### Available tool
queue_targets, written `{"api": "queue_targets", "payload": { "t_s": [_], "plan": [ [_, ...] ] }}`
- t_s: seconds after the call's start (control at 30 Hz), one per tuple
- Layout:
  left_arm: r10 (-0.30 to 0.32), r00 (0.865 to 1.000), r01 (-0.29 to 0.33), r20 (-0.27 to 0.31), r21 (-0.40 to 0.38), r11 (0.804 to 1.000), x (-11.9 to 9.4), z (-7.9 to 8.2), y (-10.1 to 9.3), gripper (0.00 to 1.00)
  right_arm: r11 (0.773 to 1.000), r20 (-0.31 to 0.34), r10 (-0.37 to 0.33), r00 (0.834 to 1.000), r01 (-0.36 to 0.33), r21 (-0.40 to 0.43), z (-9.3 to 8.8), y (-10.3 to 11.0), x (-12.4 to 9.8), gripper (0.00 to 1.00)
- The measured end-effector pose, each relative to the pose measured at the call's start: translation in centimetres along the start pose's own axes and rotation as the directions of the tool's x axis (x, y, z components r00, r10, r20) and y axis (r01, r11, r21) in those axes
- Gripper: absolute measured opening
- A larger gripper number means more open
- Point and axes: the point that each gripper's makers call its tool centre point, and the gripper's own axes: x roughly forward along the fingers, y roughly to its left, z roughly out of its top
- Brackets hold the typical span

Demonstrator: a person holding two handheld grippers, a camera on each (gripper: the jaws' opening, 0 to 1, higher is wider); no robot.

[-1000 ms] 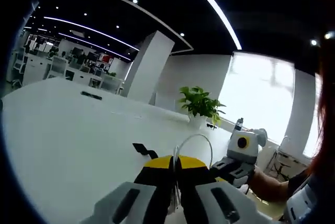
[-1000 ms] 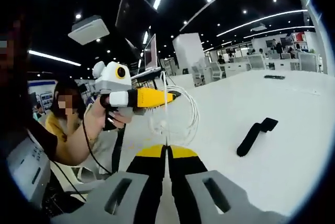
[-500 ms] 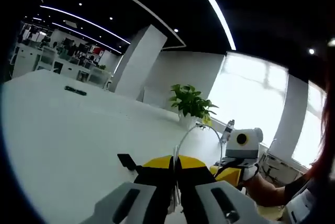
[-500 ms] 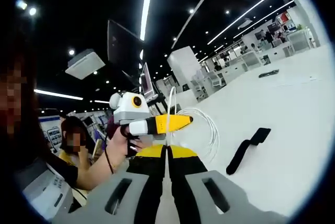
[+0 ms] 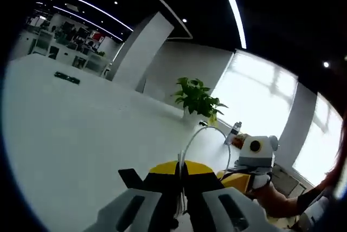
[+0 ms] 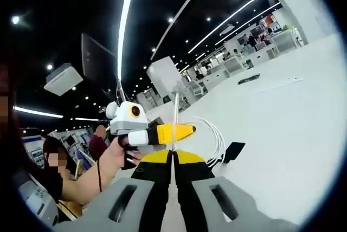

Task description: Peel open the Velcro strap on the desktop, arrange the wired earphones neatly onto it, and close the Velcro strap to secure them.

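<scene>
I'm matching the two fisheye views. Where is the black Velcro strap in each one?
Left gripper view: Velcro strap lies on the white table, lower centre, just left of the left claw.
Right gripper view: strap right of centre, beside the right claw.
Shared landmark: the white earphone cable looped above the claws.

White desk (image 5: 70, 129); potted plant (image 5: 196, 99); bright windows (image 5: 260, 107)

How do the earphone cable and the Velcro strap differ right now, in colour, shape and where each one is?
The wired earphones are white, thin and looped; the Velcro strap is black, flat and short. The earphones hang lifted above the table, pinched in both shut tongs, the left tongs and the right tongs, while the strap lies on the white table, held by neither. Both sit close together near the tongs.
</scene>
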Motion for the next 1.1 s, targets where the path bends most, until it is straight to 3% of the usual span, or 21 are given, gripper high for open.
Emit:
{"api": "queue_targets", "payload": {
  "t_s": [0.2,0.63,1.1],
  "plan": [
    [0.019,1.000,-0.020,-0.024,-0.022,1.000,1.1,-0.7,1.8,0.06,0.998,-0.004,-0.030,1.000,0.030,0.046,-0.3,-1.9,0.5,0.05],
    [0.050,0.996,-0.054,-0.078,-0.040,0.998,1.7,-2.4,4.0,0.06,0.995,-0.089,-0.080,0.993,0.086,0.058,-3.0,-4.1,1.2,0.05],
    [0.071,0.990,-0.078,-0.124,-0.056,0.995,1.5,-3.8,5.4,0.07,0.990,-0.150,-0.141,0.979,0.142,-0.002,-4.7,-4.9,1.5,0.05]
  ]
}}
